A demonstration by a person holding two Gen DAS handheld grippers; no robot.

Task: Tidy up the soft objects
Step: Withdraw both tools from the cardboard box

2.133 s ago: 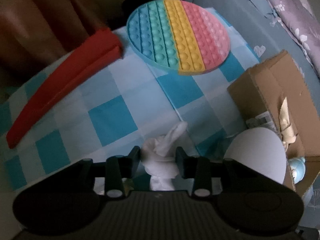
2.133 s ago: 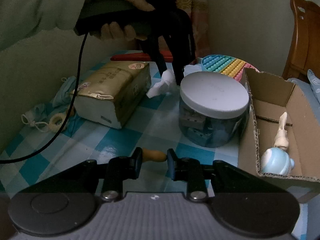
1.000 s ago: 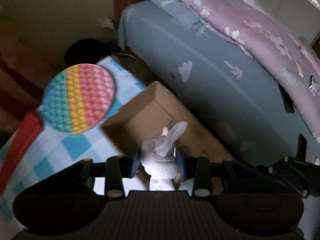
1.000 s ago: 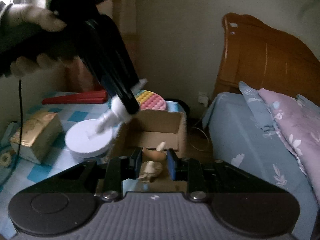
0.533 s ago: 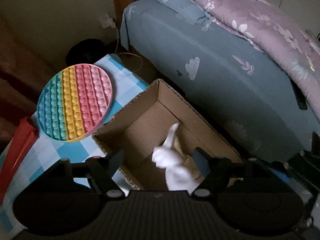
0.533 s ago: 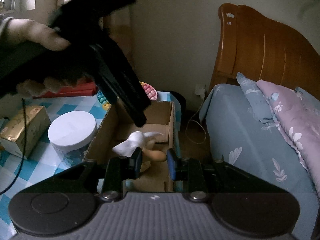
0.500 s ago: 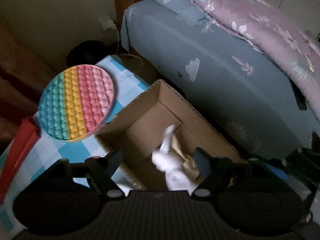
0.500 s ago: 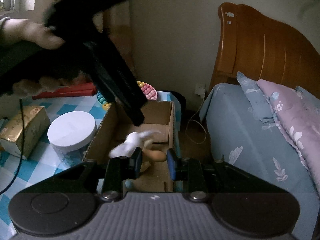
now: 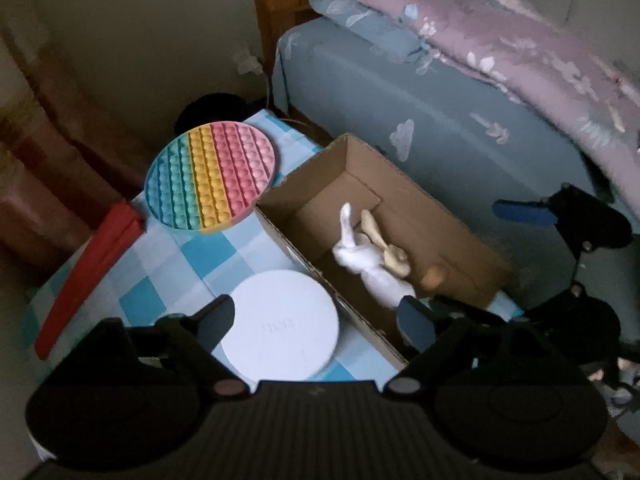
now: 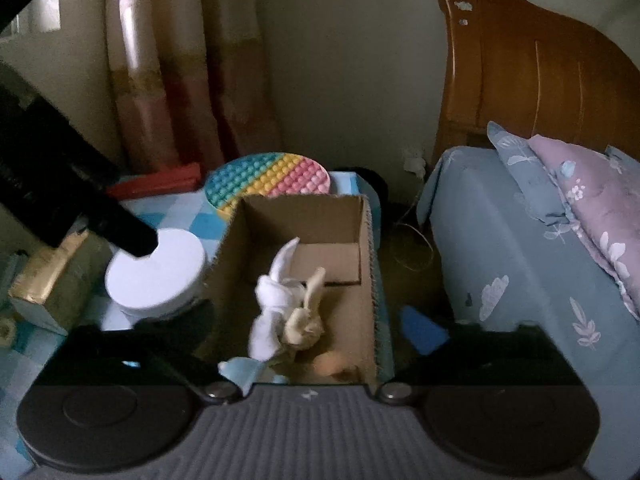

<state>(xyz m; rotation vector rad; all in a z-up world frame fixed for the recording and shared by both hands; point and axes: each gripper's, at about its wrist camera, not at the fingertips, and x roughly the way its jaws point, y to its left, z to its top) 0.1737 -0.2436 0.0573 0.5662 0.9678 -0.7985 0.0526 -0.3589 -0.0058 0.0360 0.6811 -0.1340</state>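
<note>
A white soft rabbit toy (image 9: 360, 258) (image 10: 270, 304) lies in the open cardboard box (image 9: 424, 216) (image 10: 304, 220), against a beige soft toy (image 9: 390, 254) (image 10: 306, 320). A small orange piece (image 9: 434, 277) (image 10: 332, 364) rests at the box's near end. My left gripper (image 9: 316, 322) hangs over the white jar lid (image 9: 280, 326), just left of the box; its jaws are opening with nothing between them. My right gripper (image 10: 296, 332) sits over the box's near end, jaws opening wide, clear of the toys below.
A rainbow pop-it disc (image 9: 212, 176) (image 10: 268, 180) and a red curved piece (image 9: 88, 272) lie on the blue checked cloth. A tissue pack (image 10: 52, 280) sits left of the jar. A blue-sheeted bed (image 10: 520, 260) with wooden headboard (image 10: 520, 80) stands right of the box.
Both grippers opened. The white rabbit dropped from my left gripper into the box, and the orange piece left my right gripper. My left gripper shifted left over the jar.
</note>
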